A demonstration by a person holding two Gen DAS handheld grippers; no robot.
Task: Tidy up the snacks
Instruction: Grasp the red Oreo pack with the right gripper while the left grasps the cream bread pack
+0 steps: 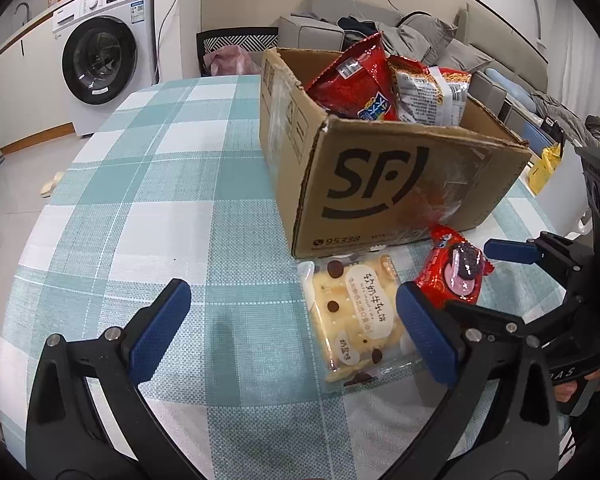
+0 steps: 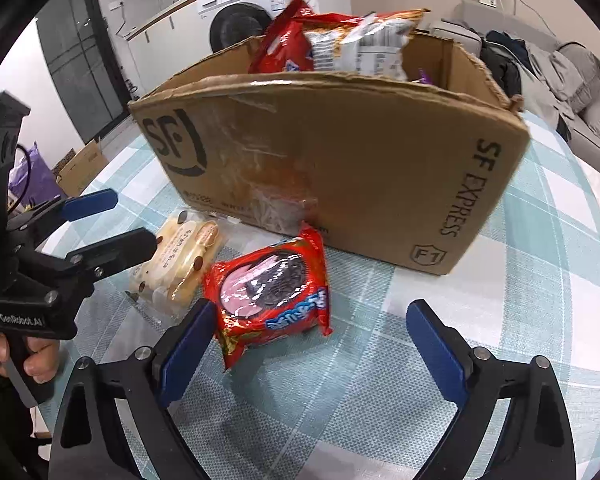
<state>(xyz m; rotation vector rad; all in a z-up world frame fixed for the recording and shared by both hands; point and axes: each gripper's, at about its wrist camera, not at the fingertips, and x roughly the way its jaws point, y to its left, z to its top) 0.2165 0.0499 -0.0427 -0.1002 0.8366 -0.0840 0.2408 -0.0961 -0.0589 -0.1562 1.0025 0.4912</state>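
Left wrist view: left claw (image 1: 292, 328) hangs released over bare checked table (image 1: 140, 184), nothing btwn its pads. Just right of it lies a clear-wrapped cracker pack (image 1: 354, 320), flat on the table, close in front of the cardboard box (image 1: 380, 184). A red cookie pack (image 1: 456, 272) sits right beside the cracker pack, also by the box's front wall. Right claw (image 1: 452, 276) comes in from the right edge, spread either side of the red pack, pads not pressing it as far as I can see. In the box: a red snack bag (image 1: 352, 80) and a silver/orange bag (image 1: 432, 92), both standing up past the rim.

Right wrist view: right claw (image 2: 312, 344) is wide apart, w/ the red cookie pack (image 2: 272, 292) lying on the table (image 2: 480, 280) btwn the pads, nearer the left one; not gripped. Cracker pack (image 2: 176, 264) is to its left, w/ the left claw (image 2: 120, 220) reaching over it, released & empty. Box (image 2: 360, 168) stands just behind both packs, two bags poking out of the top.

Progress, my read: roughly halfway – two bags look already boxed, two packs left on the table. Red cookie pack looks like the next one to go in, cracker pack after that.
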